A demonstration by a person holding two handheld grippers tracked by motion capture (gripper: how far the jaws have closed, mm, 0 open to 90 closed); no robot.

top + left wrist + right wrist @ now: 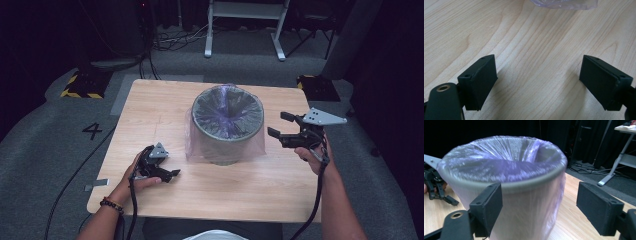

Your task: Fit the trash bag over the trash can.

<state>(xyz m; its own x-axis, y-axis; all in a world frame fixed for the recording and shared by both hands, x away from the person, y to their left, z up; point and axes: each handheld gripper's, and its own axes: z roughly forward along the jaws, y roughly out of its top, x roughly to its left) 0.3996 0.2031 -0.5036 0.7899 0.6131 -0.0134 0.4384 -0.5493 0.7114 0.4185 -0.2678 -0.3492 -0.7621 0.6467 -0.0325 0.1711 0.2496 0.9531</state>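
Grey and round, the bin (227,125) stands upright near the middle of the wooden table (150,107), a little toward the far edge. A thin purple bag (227,112) lines it, folded over the rim and hanging down the outside, where its loose skirt spreads onto the tabletop around the base.

The right gripper (281,125) hangs in the air just beside the bin's right side, level with the upper part of its wall, its jaws pointing toward the bin. They stand wide apart and hold nothing. In the right gripper view the bin (506,195) looms close in front, with one jaw across its rim and the other off to the side over bare table; whether either jaw touches the bag cannot be told.

The left gripper (172,174) rests low on the table at the bin's near left, apart from the bin and short of the bag's skirt. Its jaws are also spread wide and empty. In the left gripper view they frame bare wood grain, and an edge of the purple bag (564,3) lies farther ahead.

Beyond the table, a grey carpet (45,130) bears a number four (92,131).
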